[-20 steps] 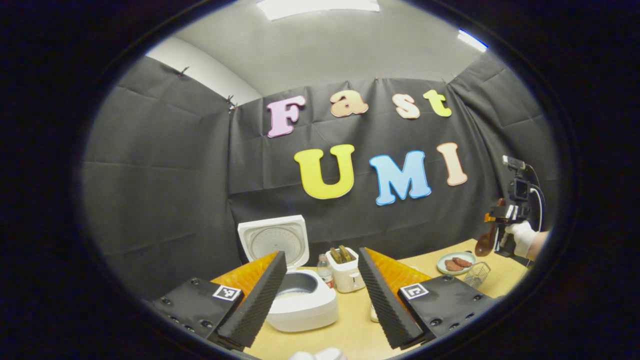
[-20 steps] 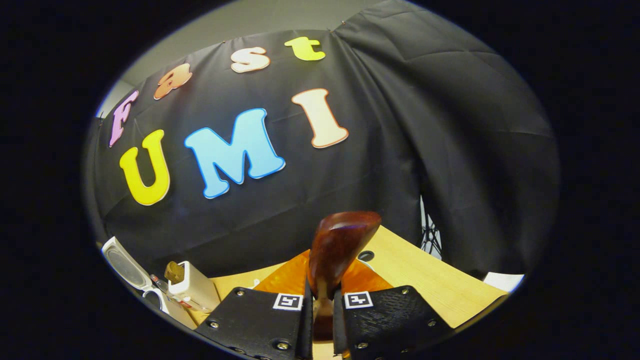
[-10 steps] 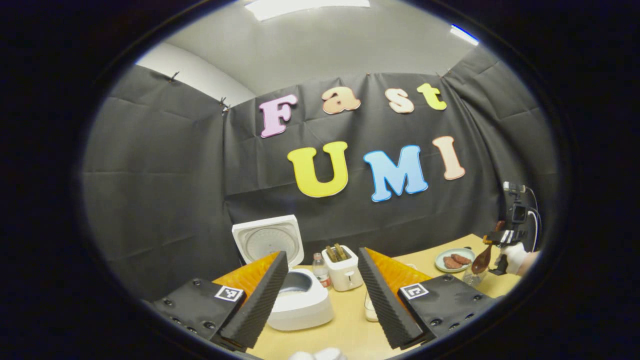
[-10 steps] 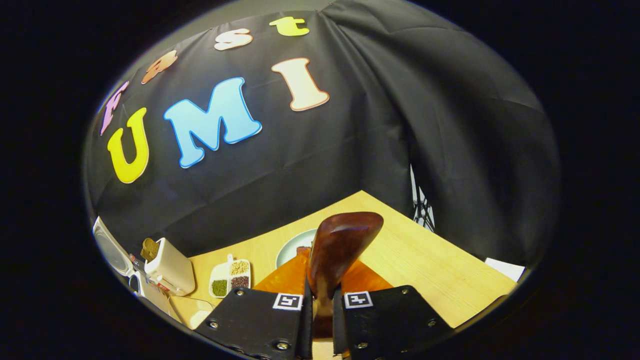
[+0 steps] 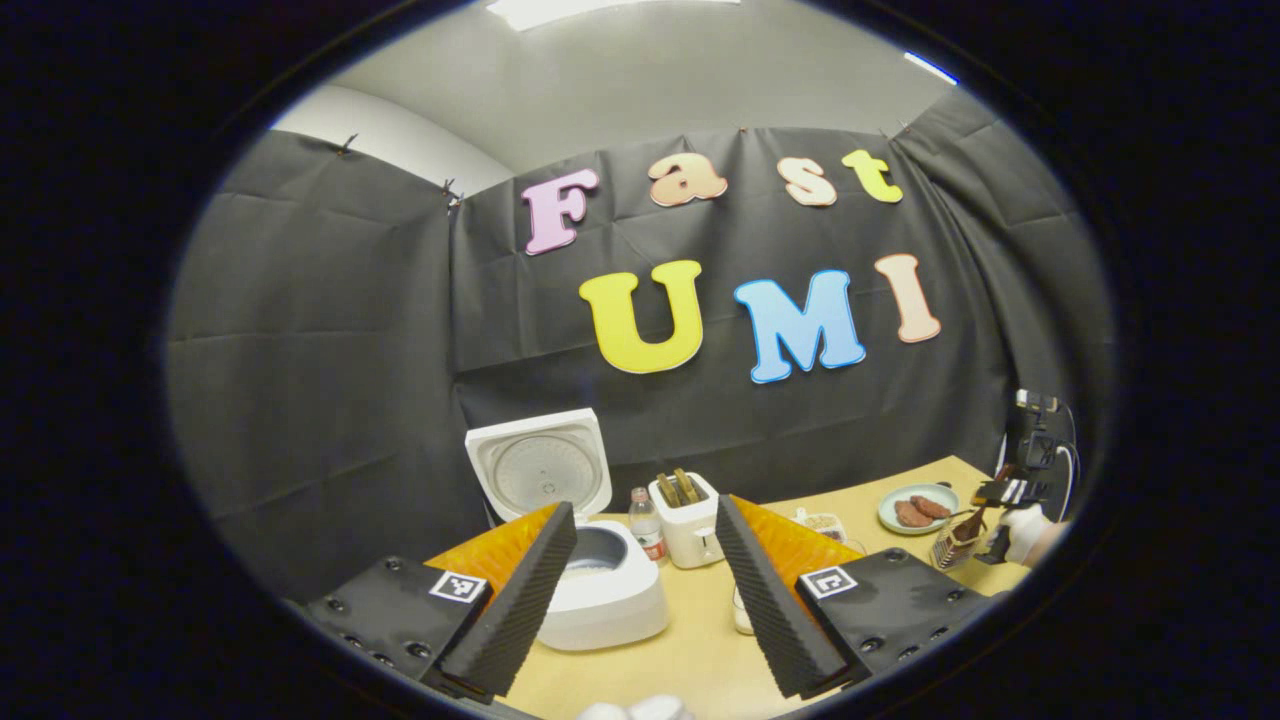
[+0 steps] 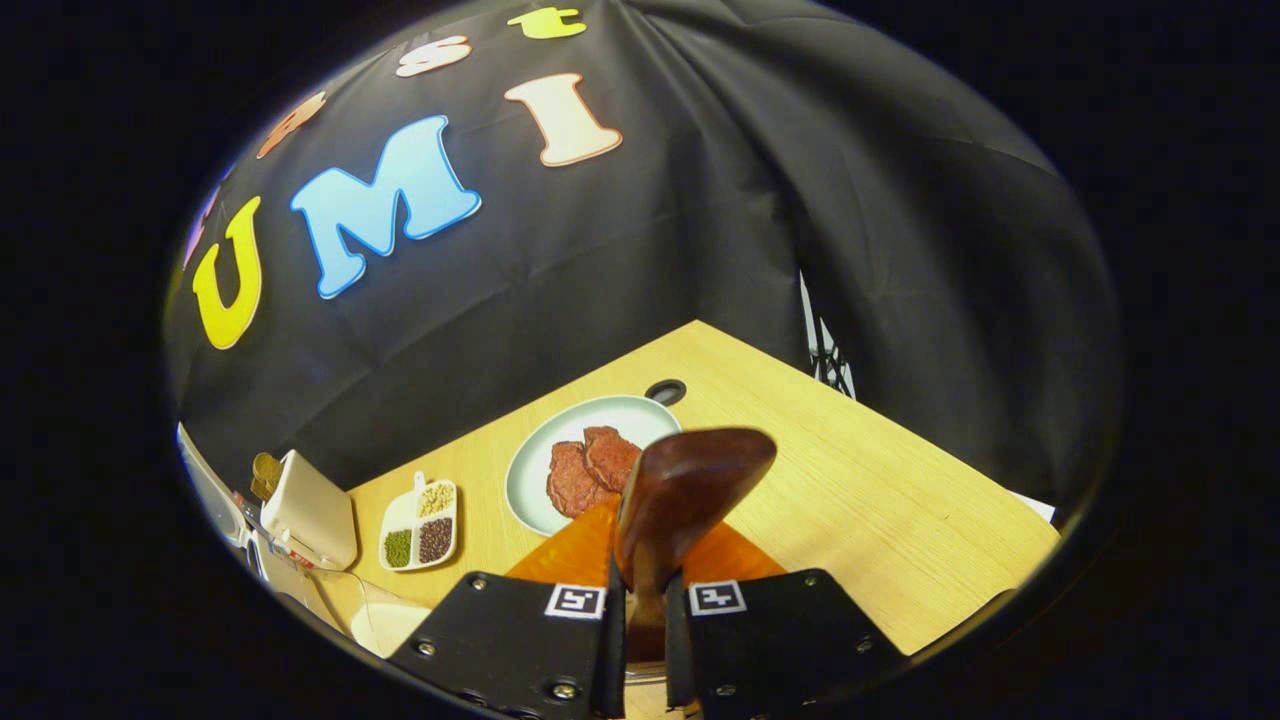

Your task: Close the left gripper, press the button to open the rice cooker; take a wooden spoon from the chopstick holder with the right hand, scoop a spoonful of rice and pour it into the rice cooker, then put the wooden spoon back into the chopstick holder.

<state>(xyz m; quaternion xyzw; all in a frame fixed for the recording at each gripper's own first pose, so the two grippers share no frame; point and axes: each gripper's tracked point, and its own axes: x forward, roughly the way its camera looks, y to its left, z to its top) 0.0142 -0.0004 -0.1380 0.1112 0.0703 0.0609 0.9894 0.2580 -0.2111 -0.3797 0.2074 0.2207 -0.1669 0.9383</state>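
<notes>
The right hand-held gripper (image 6: 640, 625) pinches the wooden spoon (image 6: 685, 490) by its handle, the bowl rising just ahead of its fingers above a plate (image 6: 535, 450) on the tabletop (image 6: 880, 500). The left hand-held gripper (image 5: 640, 590) stands spread, the open rice cooker (image 5: 600, 590) just ahead between its fingers.

Bright, even light comes from ceiling panels (image 5: 610, 10) overhead in the left gripper view, glaring white. The black cloth wall (image 5: 330, 330) soaks up light and stays dull, its folds softly shaded. Fisheye bending curves the wall's edges hard. In the right gripper view the wooden spoon (image 6: 680, 500) carries a soft sheen and looks slightly blurred, and the table (image 6: 880, 500) beyond it is warmly lit, grain sharp.
</notes>
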